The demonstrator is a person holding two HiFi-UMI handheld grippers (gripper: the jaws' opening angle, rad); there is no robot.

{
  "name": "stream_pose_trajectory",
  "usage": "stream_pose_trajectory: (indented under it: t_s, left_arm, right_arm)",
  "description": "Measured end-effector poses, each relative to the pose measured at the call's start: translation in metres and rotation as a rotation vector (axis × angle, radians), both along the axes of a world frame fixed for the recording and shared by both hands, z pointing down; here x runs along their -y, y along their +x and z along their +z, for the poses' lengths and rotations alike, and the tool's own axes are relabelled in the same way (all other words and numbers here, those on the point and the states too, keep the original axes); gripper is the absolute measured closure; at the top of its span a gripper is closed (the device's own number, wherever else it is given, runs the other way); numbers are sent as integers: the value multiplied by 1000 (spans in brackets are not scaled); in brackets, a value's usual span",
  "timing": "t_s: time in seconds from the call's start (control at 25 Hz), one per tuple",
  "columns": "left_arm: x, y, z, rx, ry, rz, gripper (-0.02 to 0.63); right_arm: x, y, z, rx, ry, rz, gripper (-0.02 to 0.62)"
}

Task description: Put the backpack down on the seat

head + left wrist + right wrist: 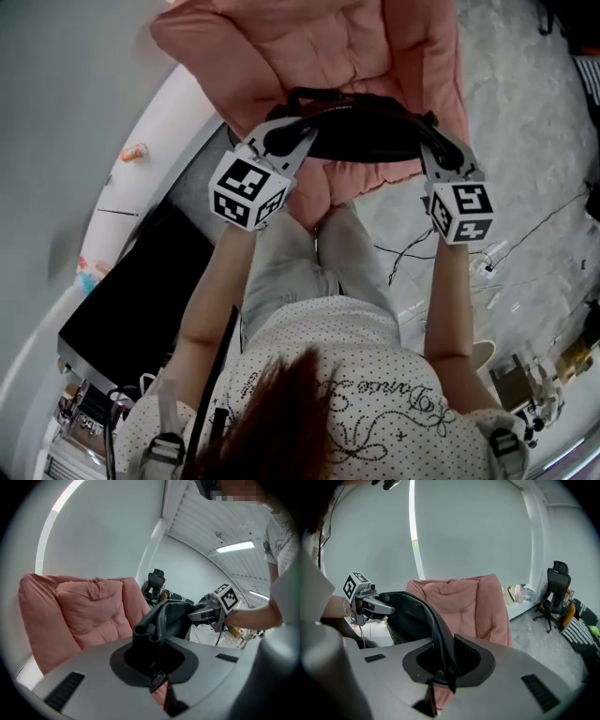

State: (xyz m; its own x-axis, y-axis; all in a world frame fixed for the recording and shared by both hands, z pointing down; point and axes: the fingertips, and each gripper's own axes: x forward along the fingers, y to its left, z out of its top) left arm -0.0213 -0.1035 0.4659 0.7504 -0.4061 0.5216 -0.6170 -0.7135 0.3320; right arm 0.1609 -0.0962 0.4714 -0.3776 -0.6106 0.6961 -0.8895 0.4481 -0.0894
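Note:
A black backpack [361,131] hangs between my two grippers above the pink cushioned seat [319,47]. My left gripper [279,137] is shut on the bag's left edge; in the left gripper view the dark fabric [164,618] runs out of its jaws. My right gripper [429,141] is shut on the bag's right side, and the right gripper view shows a black strap [436,630] pinched in its jaws. The bag's [405,616] body sits low over the seat's front part; whether it touches the cushion I cannot tell.
The pink seat [464,604] stands against a pale curved wall. A black box [131,309] lies at the left by the person's leg. Cables [412,248] trail over the grey floor at the right. A black office chair [555,590] stands at the far right.

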Motion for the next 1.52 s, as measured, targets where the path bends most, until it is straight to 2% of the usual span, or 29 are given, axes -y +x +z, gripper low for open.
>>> stream_pose_trajectory:
  t_s: [0.12, 0.28, 0.6, 0.8, 0.96, 1.12, 1.4, 1.52]
  left_arm:
    - [-2, 5, 40, 21, -58, 30, 586]
    - [-1, 10, 82, 6, -139, 11, 586]
    - [6, 25, 146, 46, -207, 16, 586]
    - [15, 21, 193, 54, -261, -55, 584]
    - [20, 18, 225, 61, -321, -88, 581]
    - [19, 22, 238, 58, -346, -104, 580]
    - [9, 28, 255, 82, -366, -77, 563]
    - [8, 32, 257, 79, -364, -78, 555]
  right_arm:
    - [-2, 5, 37, -27, -55, 20, 531]
    - [0, 11, 74, -49, -102, 35, 528]
    - [25, 28, 127, -105, -137, 48, 517]
    - [35, 25, 174, -158, -194, -4, 512]
    - [44, 24, 208, -153, -258, 14, 500]
    - [40, 31, 230, -154, -303, 40, 487]
    - [18, 43, 272, -96, -402, 121, 465]
    - [17, 45, 275, -80, -412, 135, 463]
